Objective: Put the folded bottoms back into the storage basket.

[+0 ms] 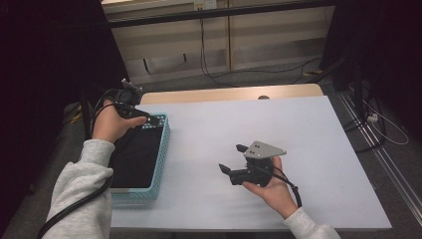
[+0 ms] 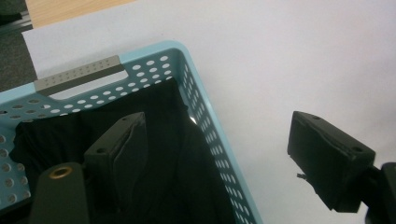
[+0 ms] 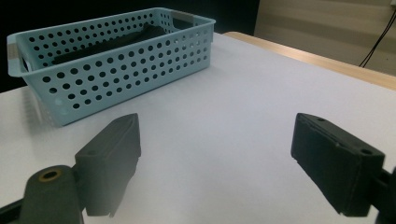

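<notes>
Left edge of table: light blue basket (image 1: 158, 164) with perforated walls and grey-trimmed handle slots, one long side along the table's left edge. Contents: black cloth (image 1: 133, 157), crumpled, covering the floor of the basket.

Above the basket's far end: left gripper (image 1: 152, 120), held in the person's left hand (image 1: 112, 122), grey sleeve behind it. Jaws parted, nothing between them. In the left gripper view (image 2: 229, 158) one jaw hangs over the cloth inside the basket, the other over bare table just outside the basket's wall (image 2: 205, 130).

Centre: white table top (image 1: 239, 124), bare between the basket and the right hand; strip of wood along the far edge.

Right of centre, near side: right gripper (image 1: 233, 158), held in the right hand (image 1: 271, 186), grey plate on top, tips pointing left toward the basket. Jaws parted, nothing between them. In the right gripper view (image 3: 215, 163) they stand over bare table, well apart from the basket (image 3: 116, 60).
</notes>
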{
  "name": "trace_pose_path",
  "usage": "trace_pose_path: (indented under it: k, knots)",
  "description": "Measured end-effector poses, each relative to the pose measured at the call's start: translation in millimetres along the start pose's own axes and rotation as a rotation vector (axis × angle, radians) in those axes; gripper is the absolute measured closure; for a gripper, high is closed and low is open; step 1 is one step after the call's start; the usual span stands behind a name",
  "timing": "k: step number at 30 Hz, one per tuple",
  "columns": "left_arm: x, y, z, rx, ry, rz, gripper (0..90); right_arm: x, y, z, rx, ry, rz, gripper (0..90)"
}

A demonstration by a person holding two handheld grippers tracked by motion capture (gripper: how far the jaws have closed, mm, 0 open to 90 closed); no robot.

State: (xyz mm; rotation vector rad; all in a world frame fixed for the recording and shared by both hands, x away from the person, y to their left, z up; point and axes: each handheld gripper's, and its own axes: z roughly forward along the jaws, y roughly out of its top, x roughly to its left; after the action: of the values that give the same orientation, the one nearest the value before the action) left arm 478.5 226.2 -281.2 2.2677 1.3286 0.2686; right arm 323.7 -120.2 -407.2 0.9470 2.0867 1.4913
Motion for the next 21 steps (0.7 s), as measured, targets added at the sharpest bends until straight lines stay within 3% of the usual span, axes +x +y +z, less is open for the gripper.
trace_pose_path:
  k: [10,21]
  knots:
    - [-10.4,-4.5,9.6,0.004,-0.030,0.022,20.0,-8.2,-9.9,-9.8,0.016,0.004,0.011,15.3]
    - [-24.8,-2.4,19.6,0.002,-0.068,0.046,19.6,-19.2,-13.5,-20.7,0.003,-0.025,0.041,15.4]
